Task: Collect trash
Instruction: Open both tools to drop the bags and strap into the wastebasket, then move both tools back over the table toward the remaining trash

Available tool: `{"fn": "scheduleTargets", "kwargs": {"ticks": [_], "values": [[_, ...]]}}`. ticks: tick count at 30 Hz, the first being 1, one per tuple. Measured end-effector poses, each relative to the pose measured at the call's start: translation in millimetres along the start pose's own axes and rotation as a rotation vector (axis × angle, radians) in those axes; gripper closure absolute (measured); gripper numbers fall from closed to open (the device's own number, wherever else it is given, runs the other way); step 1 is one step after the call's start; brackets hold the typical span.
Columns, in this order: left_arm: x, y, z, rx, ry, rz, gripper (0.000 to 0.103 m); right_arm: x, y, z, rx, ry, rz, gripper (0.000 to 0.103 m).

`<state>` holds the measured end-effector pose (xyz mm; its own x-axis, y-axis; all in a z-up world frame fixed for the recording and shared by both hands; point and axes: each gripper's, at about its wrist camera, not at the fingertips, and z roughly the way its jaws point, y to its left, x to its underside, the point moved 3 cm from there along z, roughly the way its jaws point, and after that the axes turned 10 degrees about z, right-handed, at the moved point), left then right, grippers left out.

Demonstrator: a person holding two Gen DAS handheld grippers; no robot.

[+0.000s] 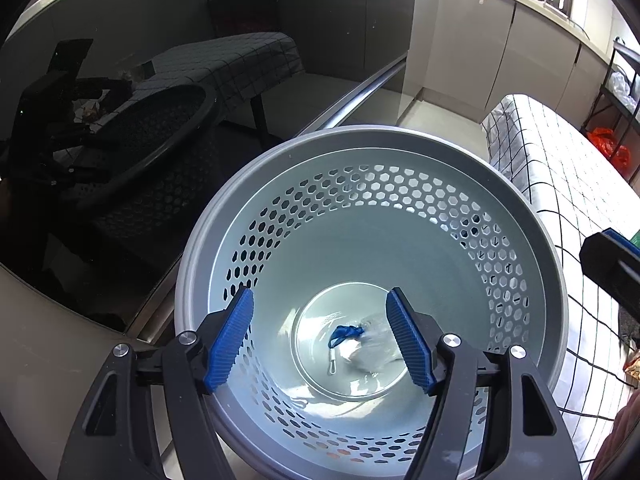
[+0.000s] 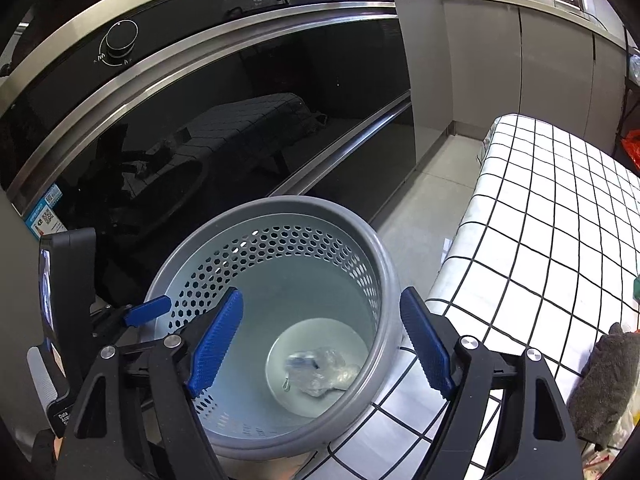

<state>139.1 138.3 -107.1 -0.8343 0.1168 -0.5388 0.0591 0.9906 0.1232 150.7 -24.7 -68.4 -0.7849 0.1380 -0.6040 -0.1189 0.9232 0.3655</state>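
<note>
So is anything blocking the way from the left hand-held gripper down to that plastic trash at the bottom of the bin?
Nothing visible does. The left hand-held gripper hangs open over the bin, whose mouth is uncovered, and the crumpled clear plastic lies alone on the bottom.

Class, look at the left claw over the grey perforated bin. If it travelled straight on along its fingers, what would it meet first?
Most likely the crumpled clear plastic bag on the bin floor. The left claw stands open and empty, nothing in between, though depth is unclear.
</note>
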Motion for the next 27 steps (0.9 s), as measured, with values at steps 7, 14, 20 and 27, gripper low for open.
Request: {"fn": "scheduleTargets", "kwargs": {"ticks": [7, 14, 20, 27], "values": [[0.1, -7.9, -8.8, 0.022, -0.019, 0.016, 0.033, 7.8, -11.4, -7.1, 0.032, 0.005, 0.019, 0.026], [-0.1, -25.9, -16.1, 0.054, -0.046, 0.05, 0.03, 27.7, -40.7, -33.2, 0.106, -0.02, 0.07, 0.026], [-1.2, -51.9, -28.2, 0.114, -0.079, 0.08, 0.027, 46.2, -72.3, -69.7, 0.183, -0.062, 0.116, 0.026], [-1.8, -94.0, -45.8, 0.179, -0.118, 0.132, 0.026, 69.2, -115.8, -122.5, 0.255, -0.133, 0.216, 0.026]]}}
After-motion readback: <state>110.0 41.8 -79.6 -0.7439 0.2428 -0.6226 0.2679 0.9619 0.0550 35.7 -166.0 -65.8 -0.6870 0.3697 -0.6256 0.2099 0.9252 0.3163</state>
